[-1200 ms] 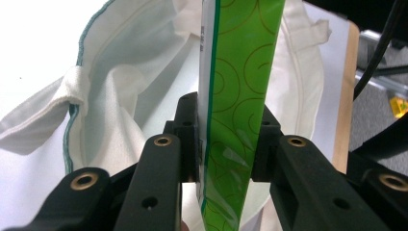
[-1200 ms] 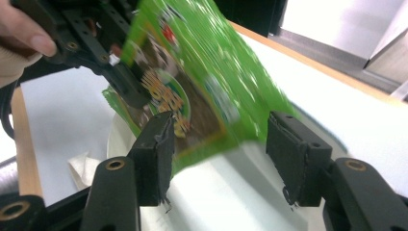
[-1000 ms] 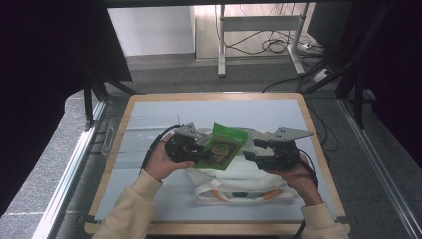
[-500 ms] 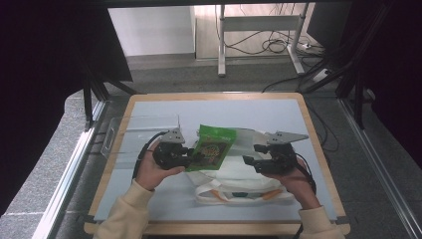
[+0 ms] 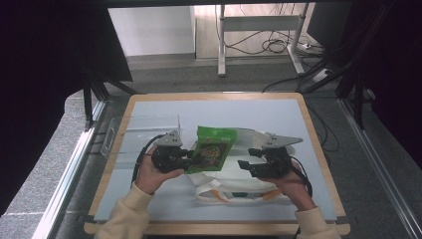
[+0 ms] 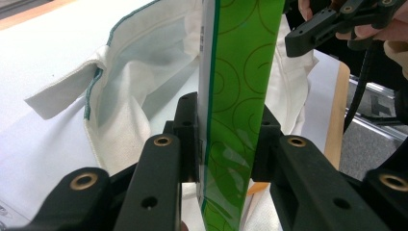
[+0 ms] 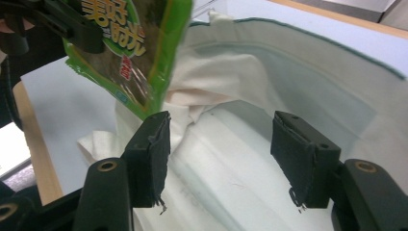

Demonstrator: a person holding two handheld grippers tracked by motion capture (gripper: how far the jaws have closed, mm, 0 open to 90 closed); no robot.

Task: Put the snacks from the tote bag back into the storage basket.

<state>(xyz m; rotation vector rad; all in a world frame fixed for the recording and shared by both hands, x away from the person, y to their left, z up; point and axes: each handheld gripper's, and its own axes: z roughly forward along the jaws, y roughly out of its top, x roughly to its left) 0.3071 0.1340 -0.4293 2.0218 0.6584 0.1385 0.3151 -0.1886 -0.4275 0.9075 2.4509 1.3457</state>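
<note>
A green snack packet (image 5: 211, 149) is held off the table, and my left gripper (image 5: 191, 160) is shut on its lower left edge. In the left gripper view the packet (image 6: 240, 96) stands edge-on between the pads of my left gripper (image 6: 226, 130). Beneath it a white cloth bag (image 5: 234, 186) with a green-trimmed mouth lies on the table. My right gripper (image 5: 244, 164) hovers open to the right of the packet. In the right gripper view its jaws (image 7: 221, 144) stand wide over the bag's opening (image 7: 269, 82) with nothing between them, and the packet (image 7: 130, 43) hangs at upper left.
The bag lies on a pale table top with a wooden rim (image 5: 318, 149). A clear plastic box (image 5: 144, 127) stands at the table's left. Black frame posts flank the table. A desk frame and cables (image 5: 268, 45) lie on the floor beyond the far edge.
My left gripper has shifted a little left and toward the person with the packet, which now stands more upright. The right gripper has stayed put.
</note>
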